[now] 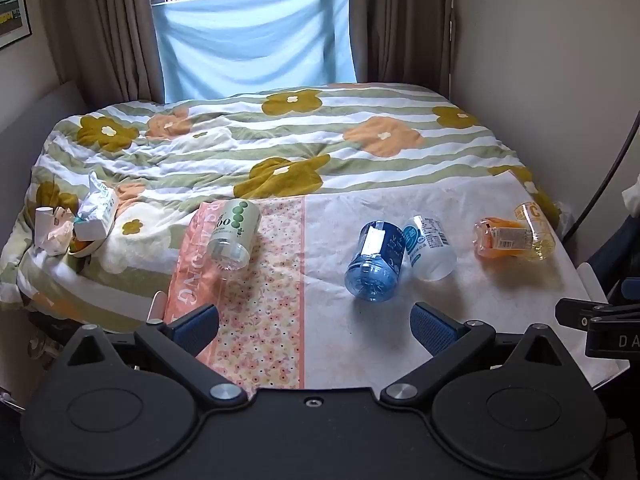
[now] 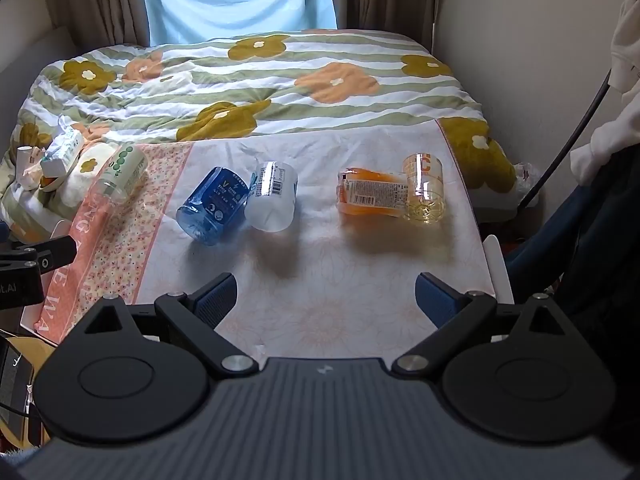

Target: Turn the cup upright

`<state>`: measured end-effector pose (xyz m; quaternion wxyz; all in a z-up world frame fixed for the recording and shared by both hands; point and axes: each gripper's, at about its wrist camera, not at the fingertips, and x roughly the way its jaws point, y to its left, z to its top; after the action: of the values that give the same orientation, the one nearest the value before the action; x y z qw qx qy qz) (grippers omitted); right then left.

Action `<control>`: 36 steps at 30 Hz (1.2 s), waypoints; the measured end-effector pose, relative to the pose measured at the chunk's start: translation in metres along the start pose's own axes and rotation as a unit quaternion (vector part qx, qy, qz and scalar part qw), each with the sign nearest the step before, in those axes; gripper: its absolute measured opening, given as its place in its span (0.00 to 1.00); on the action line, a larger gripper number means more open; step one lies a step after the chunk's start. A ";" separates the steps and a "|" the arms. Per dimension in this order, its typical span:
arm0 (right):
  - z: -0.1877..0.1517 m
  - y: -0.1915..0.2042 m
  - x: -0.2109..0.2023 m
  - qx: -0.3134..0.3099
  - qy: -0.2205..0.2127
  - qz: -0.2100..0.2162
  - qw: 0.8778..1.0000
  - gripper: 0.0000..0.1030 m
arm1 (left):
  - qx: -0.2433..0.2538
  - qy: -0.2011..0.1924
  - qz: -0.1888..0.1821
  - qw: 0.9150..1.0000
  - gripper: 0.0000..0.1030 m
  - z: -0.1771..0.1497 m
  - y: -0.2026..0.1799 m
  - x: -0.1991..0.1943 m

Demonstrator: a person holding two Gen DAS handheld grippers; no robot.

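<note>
Low in the right wrist view, the right gripper (image 2: 324, 300) hangs with its jaws spread wide and nothing between them, above bare white cloth (image 2: 320, 264) at the frame's bottom centre. Judged from this, no grasp is begun; the spread suits a wide cup body.

Low in the left wrist view, the left gripper (image 1: 314, 326) is likewise spread and empty, poised over the seam between the white cloth and the pink floral strip (image 1: 256, 300).

Five cups lie on their sides across the middle of both frames, none upright:
- green cup (image 1: 234, 236), left of centre in the left view, alone on the pink strip.
- blue cup (image 2: 214, 206) and white cup (image 2: 274, 196), centre-left in the right view, touching.
- orange cup (image 2: 372, 194) and yellow cup (image 2: 424, 188), centre-right, touching.

The paired cups likely rest against each other and so do not roll. The task names no particular cup.

Beyond, the quilt (image 2: 256, 80) fills the upper half; a tissue pack (image 1: 98, 208) sits at mid-left. Soft bedding underneath may let a righted cup tip.
</note>
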<state>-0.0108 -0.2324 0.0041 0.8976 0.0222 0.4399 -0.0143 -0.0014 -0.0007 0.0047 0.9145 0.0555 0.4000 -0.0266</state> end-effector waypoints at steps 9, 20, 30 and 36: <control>0.001 0.000 0.000 0.000 0.000 0.000 1.000 1.00 | 0.000 0.000 0.000 1.000 1.00 0.000 0.000 0.000; 0.001 0.000 0.001 0.000 0.001 0.000 1.000 1.00 | 0.002 0.000 0.002 1.000 1.00 0.001 -0.001 0.001; 0.002 0.001 0.001 0.000 0.001 0.000 1.000 1.00 | 0.003 0.000 0.002 1.000 1.00 0.001 -0.002 0.002; 0.003 0.001 0.001 0.000 0.002 0.000 1.000 1.00 | 0.004 0.000 0.001 1.000 1.00 0.001 -0.003 0.002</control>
<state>-0.0078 -0.2312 0.0048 0.8966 0.0221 0.4420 -0.0137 0.0006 -0.0042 0.0038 0.9142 0.0595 0.3999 -0.0272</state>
